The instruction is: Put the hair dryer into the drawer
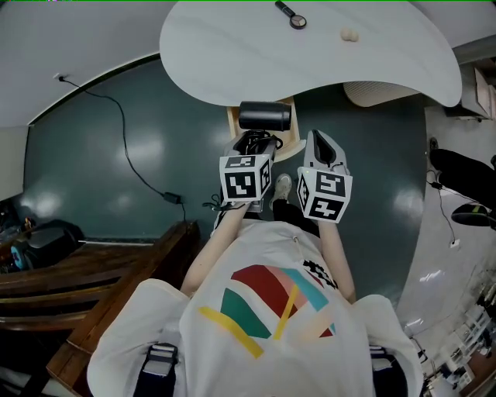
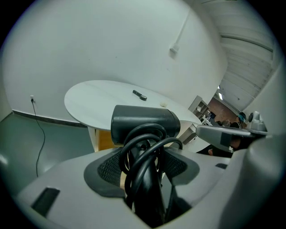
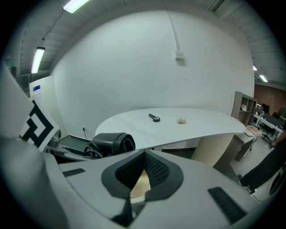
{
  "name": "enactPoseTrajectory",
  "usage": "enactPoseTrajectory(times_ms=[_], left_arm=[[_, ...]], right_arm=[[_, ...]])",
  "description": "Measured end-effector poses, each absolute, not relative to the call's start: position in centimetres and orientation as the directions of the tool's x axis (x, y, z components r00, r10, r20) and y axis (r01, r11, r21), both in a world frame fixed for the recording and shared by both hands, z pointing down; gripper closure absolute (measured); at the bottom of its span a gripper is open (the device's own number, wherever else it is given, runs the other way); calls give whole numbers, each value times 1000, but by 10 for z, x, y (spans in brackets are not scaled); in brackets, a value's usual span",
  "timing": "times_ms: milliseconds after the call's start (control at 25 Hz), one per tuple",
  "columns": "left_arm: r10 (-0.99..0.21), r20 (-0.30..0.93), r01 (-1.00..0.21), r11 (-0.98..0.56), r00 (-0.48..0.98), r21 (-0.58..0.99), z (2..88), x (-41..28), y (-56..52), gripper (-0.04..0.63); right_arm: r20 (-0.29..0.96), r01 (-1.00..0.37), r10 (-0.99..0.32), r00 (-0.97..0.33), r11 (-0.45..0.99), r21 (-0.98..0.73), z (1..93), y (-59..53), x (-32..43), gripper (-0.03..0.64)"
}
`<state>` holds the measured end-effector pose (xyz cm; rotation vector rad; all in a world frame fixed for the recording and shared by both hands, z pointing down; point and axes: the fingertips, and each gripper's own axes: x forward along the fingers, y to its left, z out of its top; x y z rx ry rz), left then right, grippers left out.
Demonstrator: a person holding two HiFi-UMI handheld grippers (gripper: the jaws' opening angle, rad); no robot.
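My left gripper (image 1: 256,144) is shut on the black hair dryer (image 1: 264,116), its pads clamped on the handle and the coiled cord. In the left gripper view the dryer's barrel (image 2: 144,123) lies crosswise above the pads, with cord loops between them. The dryer hangs over the open wooden drawer (image 1: 291,146) under the white table (image 1: 310,66); a yellow drawer wall (image 2: 105,139) shows behind it. My right gripper (image 1: 322,146) sits just right of the dryer, shut with nothing in it. The right gripper view shows the dryer (image 3: 110,144) to its left.
On the white table lie a small black tool (image 1: 293,15) and a pale lump (image 1: 349,34). A ribbed pedestal (image 1: 373,93) stands under its right side. A black cable (image 1: 141,172) runs across the green floor. Dark wooden furniture (image 1: 77,271) stands at the left.
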<state>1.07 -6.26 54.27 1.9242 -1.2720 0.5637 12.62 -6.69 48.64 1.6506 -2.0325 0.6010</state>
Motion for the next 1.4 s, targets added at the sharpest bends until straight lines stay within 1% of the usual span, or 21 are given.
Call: enactPoseTrajectory(times_ms=[360, 760, 1200, 1400], left_arm=[[-469, 793, -920, -162, 389, 356, 583, 2, -57, 327], [-343, 857, -923, -154, 385, 353, 620, 5, -54, 327], [-285, 892, -934, -177, 350, 310, 650, 9, -89, 327], [-241, 906, -935, -158, 348, 317, 657, 11, -93, 327]], right_arm=[[637, -983, -752, -166, 177, -47, 501, -65, 129, 606], [662, -991, -739, -123, 131, -38, 510, -62, 135, 606], [689, -996, -721, -76, 82, -24, 517, -54, 145, 606], [703, -998, -709, -61, 65, -22, 522, -50, 154, 606]])
